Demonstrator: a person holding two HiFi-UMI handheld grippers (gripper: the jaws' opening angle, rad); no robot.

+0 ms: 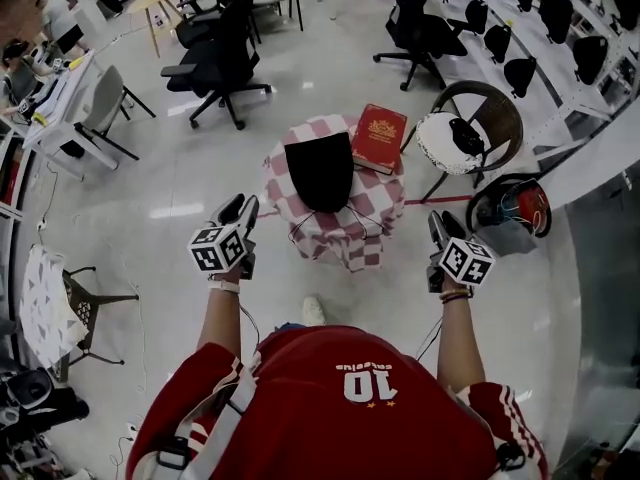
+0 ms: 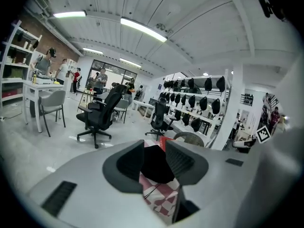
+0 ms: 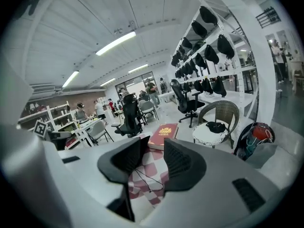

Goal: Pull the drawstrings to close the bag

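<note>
A black drawstring bag (image 1: pixel 320 168) lies on a small round table under a red-and-white checked cloth (image 1: pixel 385 203). Its thin black cords (image 1: pixel 300 230) trail over the cloth's near edge, and one cord (image 3: pixel 145 182) shows in the right gripper view. My left gripper (image 1: pixel 243 206) hovers in the air left of the table, open, nothing between its pads; the bag (image 2: pixel 156 171) sits beyond them. My right gripper (image 1: pixel 437 223) hovers right of the table, also open and empty, apart from the cords.
A red book (image 1: pixel 379 136) rests on the table's far right side. A wicker chair (image 1: pixel 490 103) with a white cushion stands to the right, with a red-and-black bag (image 1: pixel 520 213) on the floor near it. Black office chairs (image 1: pixel 220 68) stand behind the table.
</note>
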